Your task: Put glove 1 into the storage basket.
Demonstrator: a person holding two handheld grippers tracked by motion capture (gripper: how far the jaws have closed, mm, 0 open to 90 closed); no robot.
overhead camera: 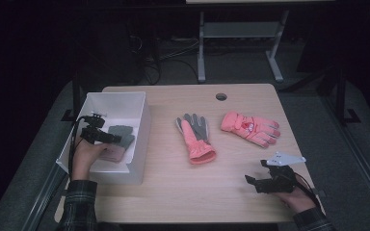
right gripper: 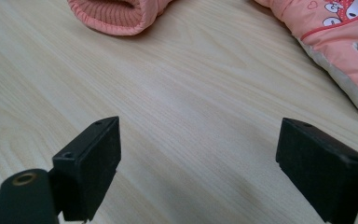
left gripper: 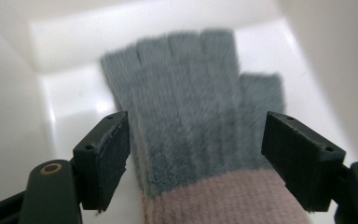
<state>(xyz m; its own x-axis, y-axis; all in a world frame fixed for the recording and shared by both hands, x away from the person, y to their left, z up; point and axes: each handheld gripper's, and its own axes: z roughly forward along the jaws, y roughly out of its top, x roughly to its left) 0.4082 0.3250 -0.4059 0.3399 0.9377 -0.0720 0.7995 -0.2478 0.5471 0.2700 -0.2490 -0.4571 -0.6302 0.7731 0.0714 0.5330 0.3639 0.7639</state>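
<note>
Dark flooring and metal frame legs are surrounding a pale wooden desk [overhead camera: 173, 192] that is carrying three gloves and one white bin [overhead camera: 139, 144]. Two pink ski gloves are lying near the desk's middle, one [overhead camera: 196, 137] palm-up, the other [overhead camera: 250, 128] at its three o'clock. One grey knit glove with a pink cuff [left gripper: 186, 116] is lying flat inside the bin at nine o'clock, its cuff cut off at the left gripper view's lower edge. The left hand-held gripper [overhead camera: 117, 139] is hovering there, jaws spread wide beside the glove, gripping nothing. The right hand-held gripper [overhead camera: 249, 180], at five o'clock, is standing wide open over bare wood.
</note>
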